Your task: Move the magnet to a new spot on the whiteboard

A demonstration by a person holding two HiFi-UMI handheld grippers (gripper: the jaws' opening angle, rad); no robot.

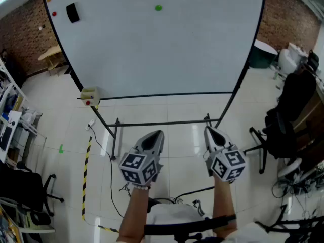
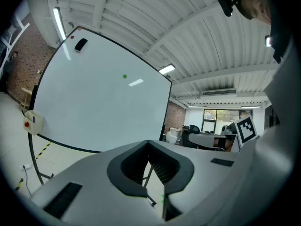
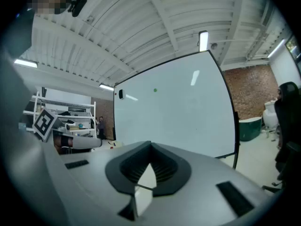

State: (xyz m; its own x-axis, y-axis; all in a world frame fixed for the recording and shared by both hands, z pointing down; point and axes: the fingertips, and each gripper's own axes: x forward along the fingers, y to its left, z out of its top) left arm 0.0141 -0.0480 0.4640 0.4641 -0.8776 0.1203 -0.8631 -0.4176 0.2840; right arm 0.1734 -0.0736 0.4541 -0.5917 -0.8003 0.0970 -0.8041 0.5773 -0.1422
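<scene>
Two grippers hang low in front of me, well apart from the whiteboard (image 1: 152,49), and neither has anything in it. Both the left gripper (image 1: 158,134) and the right gripper (image 1: 208,130) have their jaws pressed together, tips meeting on empty air.

I take the green magnet (image 1: 158,7) as my target. It sits near the board's top edge, almost dead at 12 o'clock from the left gripper and nearer 11 o'clock from the right. It's a small round dot, so I see no long axis to line up with. A red magnet (image 1: 54,13) and a black eraser (image 1: 73,12) sit far off at 10 o'clock in the top corner.

I judge the left gripper better lined up; either must reach up and part its jaws first
</scene>
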